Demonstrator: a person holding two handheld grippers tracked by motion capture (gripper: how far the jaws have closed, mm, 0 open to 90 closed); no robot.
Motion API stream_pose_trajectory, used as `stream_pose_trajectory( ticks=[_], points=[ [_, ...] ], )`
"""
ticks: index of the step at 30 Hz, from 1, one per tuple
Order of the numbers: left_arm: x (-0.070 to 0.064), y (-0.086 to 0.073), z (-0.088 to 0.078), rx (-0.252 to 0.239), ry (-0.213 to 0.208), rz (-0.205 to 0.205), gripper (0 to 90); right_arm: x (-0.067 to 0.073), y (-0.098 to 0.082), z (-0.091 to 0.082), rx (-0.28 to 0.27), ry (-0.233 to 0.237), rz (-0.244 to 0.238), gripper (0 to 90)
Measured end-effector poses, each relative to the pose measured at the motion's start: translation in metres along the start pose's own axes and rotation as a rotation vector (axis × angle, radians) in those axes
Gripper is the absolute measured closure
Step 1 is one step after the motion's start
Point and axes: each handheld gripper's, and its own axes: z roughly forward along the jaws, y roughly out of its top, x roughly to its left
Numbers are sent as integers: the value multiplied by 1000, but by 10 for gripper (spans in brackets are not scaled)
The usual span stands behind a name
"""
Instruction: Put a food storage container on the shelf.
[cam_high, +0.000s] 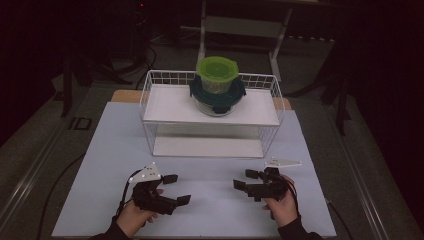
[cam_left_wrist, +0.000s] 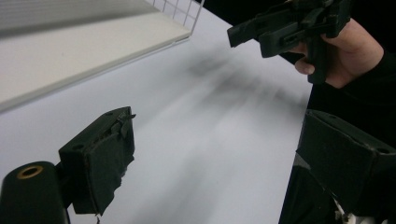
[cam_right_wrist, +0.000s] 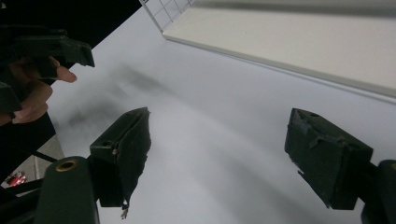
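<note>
A green-lidded container (cam_high: 216, 74) sits stacked on a dark teal-lidded container (cam_high: 217, 96), on the top shelf of a white wire rack (cam_high: 150, 95). My left gripper (cam_high: 178, 188) hangs low over the front left of the white table top, open and with nothing in it; its jaws point toward the middle. My right gripper (cam_high: 242, 179) mirrors it at the front right, open and holding nothing. In the left gripper view my left gripper (cam_left_wrist: 219, 158) frames bare table, with the right gripper (cam_left_wrist: 280, 28) beyond. In the right gripper view my right gripper (cam_right_wrist: 219, 149) stands wide over bare table.
The rack's lower shelf (cam_high: 207, 147) lies at table level behind both grippers. The white table top (cam_high: 210, 210) ends close to the person's hands at the front. Dark floor, cables and a metal frame (cam_high: 240, 25) surround the table.
</note>
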Motion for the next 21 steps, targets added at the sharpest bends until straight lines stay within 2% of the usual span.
stream_pose_trajectory(
  ticks=[3, 6, 11, 12, 15, 21],
  points=[
    [1, -5, -1, 6, 8, -3, 103, -2, -5, -1, 4, -16, -3, 213],
    [1, -9, -4, 3, 22, 11, 103, -4, -10, -5, -8, -26, -3, 205],
    [4, -20, -9, 10, 40, 16, 103, -8, -17, -12, -24, -35, 19, 204],
    [5, -21, -9, 14, 44, 20, 103, -11, -24, -18, -26, -44, 38, 203],
    [6, -25, -11, 13, 54, 24, 102, -15, -30, -24, -28, -54, 50, 201],
    [8, -32, -16, 0, 65, 6, 102, -23, -39, -33, -31, -84, 60, 198]
  ],
)
